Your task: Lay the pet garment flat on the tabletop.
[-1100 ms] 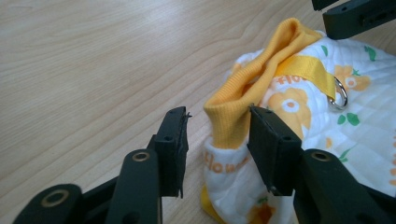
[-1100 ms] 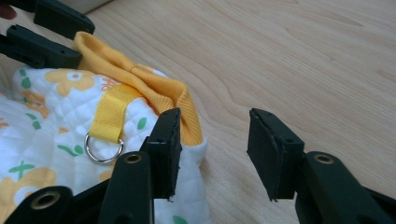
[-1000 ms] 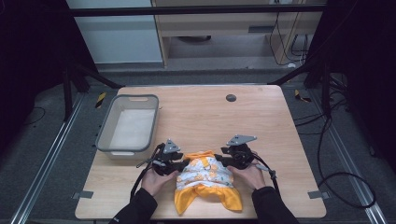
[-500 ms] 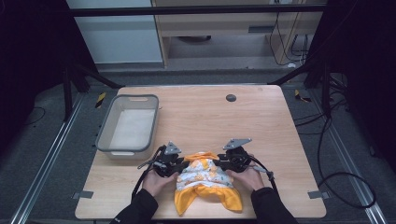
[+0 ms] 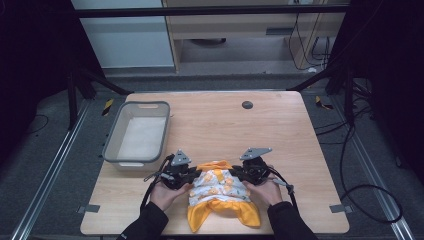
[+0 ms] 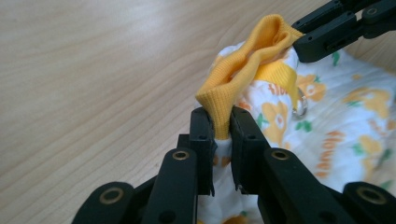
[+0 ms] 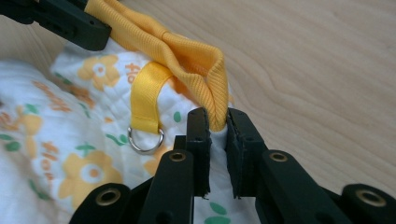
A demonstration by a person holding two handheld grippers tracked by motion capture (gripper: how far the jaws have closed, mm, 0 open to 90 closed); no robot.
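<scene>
**Pinching the yellow band at both ends**

Looking down from the high view, the left gripper (image 5: 186,176) and right gripper (image 5: 244,172) sit on either side of a small white quilted garment with orange flower print and yellow ribbed trim (image 5: 220,192), which lies on the light wooden tabletop (image 5: 280,135) near the person's edge. The far hem spans between the two sets of fingers; the yellow cuffs trail toward the person. A grey plastic bin (image 5: 139,134) stands beyond the left gripper, apart from the cloth.

In the left gripper view, the fingers (image 6: 201,135) are clenched on the yellow ribbed band (image 6: 233,93), which rises out of them and runs across to the other gripper's fingers (image 6: 327,32).

In the right gripper view, the fingers (image 7: 240,140) are likewise clamped on the band's opposite end (image 7: 205,74). Just beside them, a yellow ribbon loop with a metal ring (image 7: 145,133) lies on the printed fabric.

By my reading, both grasps are made, and the garment still rests bunched on the tabletop. The lifting, folding or carrying to the bin remains to be done.
</scene>
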